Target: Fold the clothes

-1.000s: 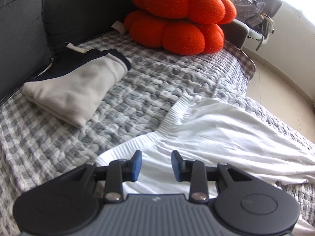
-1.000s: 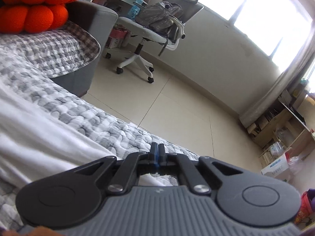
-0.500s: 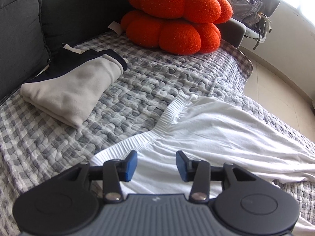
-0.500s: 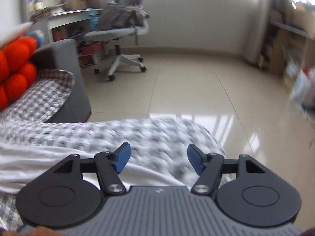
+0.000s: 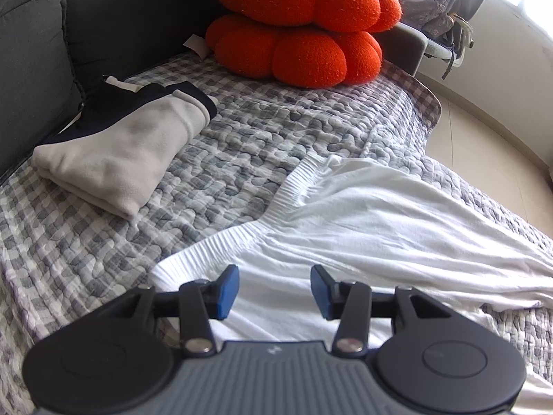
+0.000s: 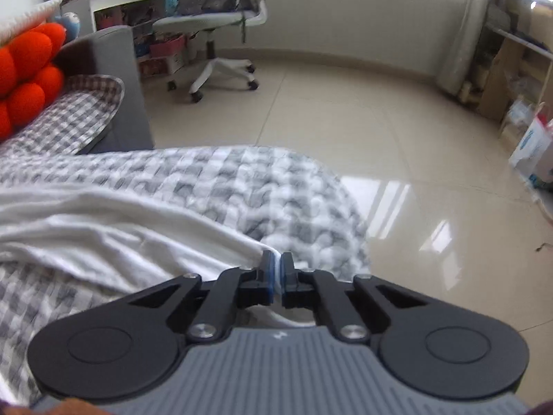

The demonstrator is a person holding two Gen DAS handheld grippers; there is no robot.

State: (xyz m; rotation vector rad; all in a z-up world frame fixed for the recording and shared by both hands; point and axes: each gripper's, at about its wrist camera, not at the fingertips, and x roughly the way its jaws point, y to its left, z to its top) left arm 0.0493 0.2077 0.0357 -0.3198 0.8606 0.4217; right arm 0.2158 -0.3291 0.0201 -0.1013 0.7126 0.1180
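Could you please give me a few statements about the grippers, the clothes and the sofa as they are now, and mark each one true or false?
1. The right gripper is shut on an edge of the white garment. True.
2. The left gripper is clamped on the garment's elastic waistband. False: its jaws stand open above the white cloth and hold nothing.
3. A folded beige and navy garment lies on the checked cover near the sofa back. True.
4. The orange cushions rest on the white garment. False: they sit apart from it, at the far end of the cover.
5. The office chair stands empty. False: a bag rests on it.
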